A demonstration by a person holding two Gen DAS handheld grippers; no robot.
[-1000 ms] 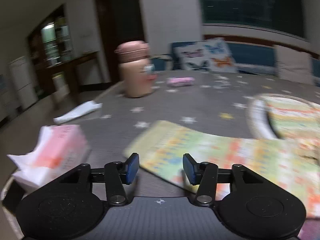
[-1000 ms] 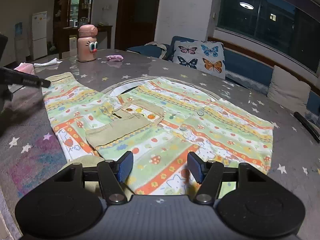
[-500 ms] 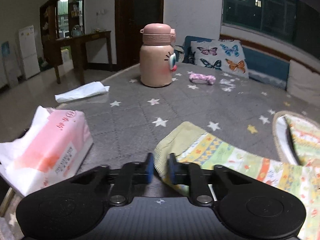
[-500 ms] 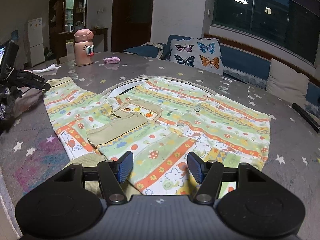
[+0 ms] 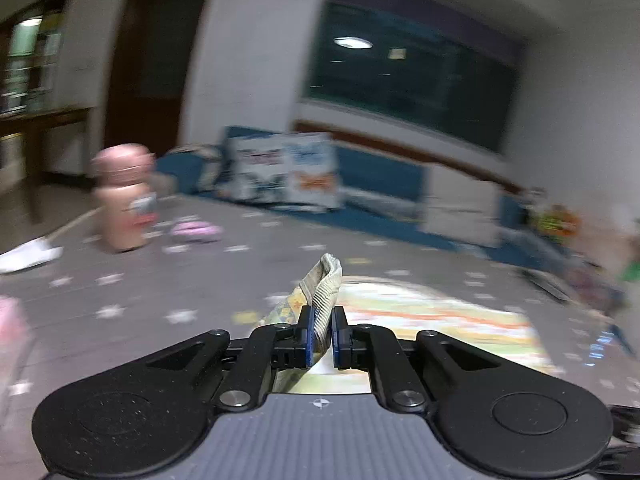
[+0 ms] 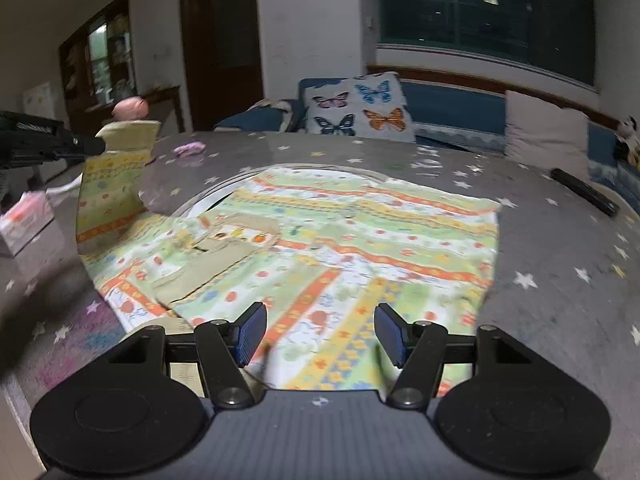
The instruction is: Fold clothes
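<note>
A child's shirt [image 6: 340, 240] with green, yellow and orange stripes lies spread on the grey star-print table [image 6: 560, 300]. My left gripper [image 5: 323, 320] is shut on the ribbed cuff of its sleeve [image 5: 328, 280], which stands up between the blue pads. In the right wrist view that sleeve [image 6: 112, 184] hangs lifted off the table from the left gripper [image 6: 92, 145] at the far left. My right gripper [image 6: 320, 332] hovers open over the shirt's near hem, with nothing pressed between its pads.
A pink bottle [image 5: 122, 196] and a small pink bundle [image 5: 196, 231] stand at the table's far left. A tissue pack [image 6: 26, 216] lies at the left edge and a black remote [image 6: 584, 192] at the right. A butterfly pillow [image 6: 360, 108] rests on the sofa behind.
The left gripper closed on the sleeve cuff, then rose and swung right with it, lifting the sleeve off the table. The right gripper shifted a little over the hem, still open.
</note>
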